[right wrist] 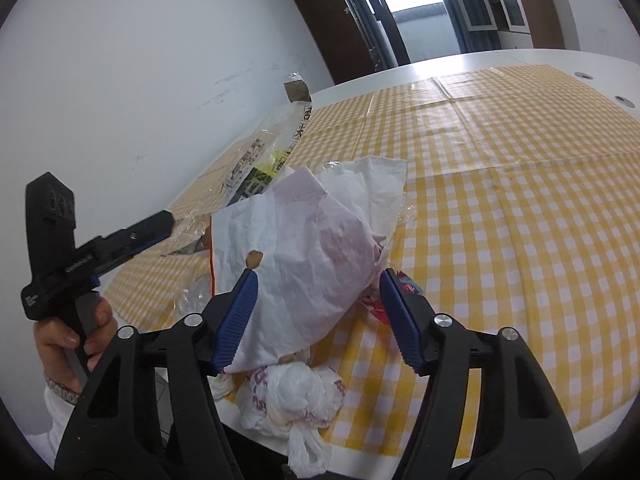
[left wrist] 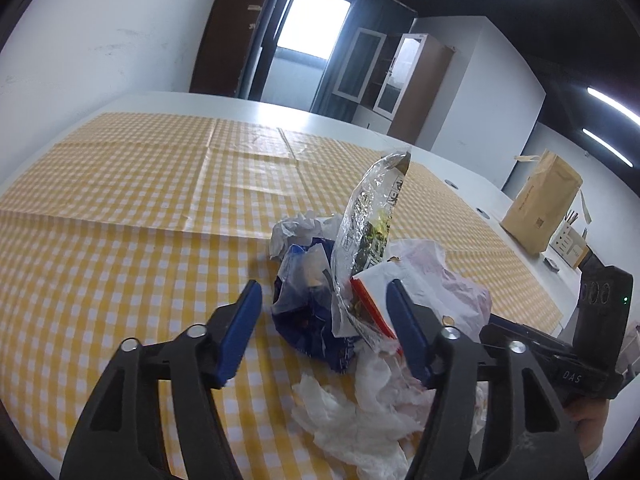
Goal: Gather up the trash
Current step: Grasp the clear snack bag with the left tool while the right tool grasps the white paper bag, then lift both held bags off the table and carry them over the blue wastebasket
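Left tool (left wrist: 322,324) released, jaws spread wide, aimed at a trash pile (left wrist: 344,304) on the checked cloth (left wrist: 140,184) of the bench. Between its tips: blue wrapper (left wrist: 304,320), clear printed bag (left wrist: 368,220) standing upright, red-edged packet (left wrist: 370,304); crumpled tissue (left wrist: 352,420) just below. Right tool (right wrist: 316,316) released too, straddling a white paper bag (right wrist: 312,248), knotted plastic bag (right wrist: 292,400) beneath at the bench edge. Far right of left tool: brown paper bag (left wrist: 540,208), well apart.
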The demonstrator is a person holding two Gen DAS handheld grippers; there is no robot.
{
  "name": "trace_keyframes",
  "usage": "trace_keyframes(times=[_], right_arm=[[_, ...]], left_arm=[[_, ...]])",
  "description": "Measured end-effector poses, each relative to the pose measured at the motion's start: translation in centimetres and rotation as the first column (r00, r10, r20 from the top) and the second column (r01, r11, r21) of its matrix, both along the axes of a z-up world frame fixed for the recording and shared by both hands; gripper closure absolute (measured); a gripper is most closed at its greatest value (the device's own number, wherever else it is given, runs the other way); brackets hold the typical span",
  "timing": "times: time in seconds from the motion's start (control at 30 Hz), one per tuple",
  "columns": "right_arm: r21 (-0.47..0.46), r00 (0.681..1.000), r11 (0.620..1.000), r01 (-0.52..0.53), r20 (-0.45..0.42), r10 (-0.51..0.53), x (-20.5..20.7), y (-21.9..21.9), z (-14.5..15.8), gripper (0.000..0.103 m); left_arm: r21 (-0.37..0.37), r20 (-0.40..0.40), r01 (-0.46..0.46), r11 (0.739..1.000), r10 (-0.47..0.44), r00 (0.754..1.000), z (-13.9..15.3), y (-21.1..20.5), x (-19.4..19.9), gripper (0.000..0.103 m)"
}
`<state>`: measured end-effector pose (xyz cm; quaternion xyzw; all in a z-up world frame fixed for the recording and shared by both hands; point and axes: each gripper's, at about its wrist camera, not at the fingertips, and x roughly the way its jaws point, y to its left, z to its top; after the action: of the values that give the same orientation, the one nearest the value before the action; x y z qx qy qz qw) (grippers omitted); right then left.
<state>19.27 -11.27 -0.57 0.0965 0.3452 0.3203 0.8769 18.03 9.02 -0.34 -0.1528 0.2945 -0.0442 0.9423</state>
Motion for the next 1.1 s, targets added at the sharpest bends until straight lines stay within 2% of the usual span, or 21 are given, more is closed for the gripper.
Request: trace_keyframes(times=[0.17, 0.23, 0.3, 0.43, 0.53, 0.73, 1.1], right_arm=[[0.008, 1.000, 1.000, 0.000, -0.016, 0.000, 1.1, -0.1, 0.2, 0.062], [0.015, 1.000, 1.000, -0.007, -0.025, 0.007, 1.6, -0.1, 0.3, 0.072], [0.011, 1.000, 1.000, -0.011, -0.020, 0.011, 1.8, 0.1, 0.2, 0.078], [0.001, 1.000, 1.000, -0.004, 0.013, 0.003, 1.7, 0.4, 0.6, 0.090], [0.005, 0.999, 1.000, 0.002, 0.044, -0.002, 1.3, 0.5, 1.2, 0.093], [0.038, 0.994, 0.999, 0.016, 0.108, -0.020, -0.1, -0.2, 3.1, 0.095], [0.029, 0.968, 0.997, 0.076, 0.237, -0.081, -4.0, -2.0, 6.7, 0.096]], left_arm=[[-0.010, -0.017, 0.043, 0.999, -0.043, 0.999, -0.2, -0.4, 1.6, 0.066], [0.014, -0.016, 0.050, 0.999, -0.049, 0.999, -0.2, -0.8, 1.9, 0.080], [0.035, -0.017, 0.054, 0.998, -0.053, 0.998, -0.3, -1.1, 2.1, 0.099], [0.065, 0.003, 0.021, 0.998, -0.022, 1.000, -0.1, -1.2, 2.0, 0.101], [0.078, 0.024, -0.004, 0.997, 0.002, 1.000, 0.4, -0.8, 1.4, 0.102], [0.072, 0.081, -0.066, 0.995, 0.060, 0.995, 2.2, 0.6, -0.7, 0.102], [0.057, 0.158, -0.096, 0.994, 0.086, 0.984, 4.1, 0.5, -7.2, 0.102]])
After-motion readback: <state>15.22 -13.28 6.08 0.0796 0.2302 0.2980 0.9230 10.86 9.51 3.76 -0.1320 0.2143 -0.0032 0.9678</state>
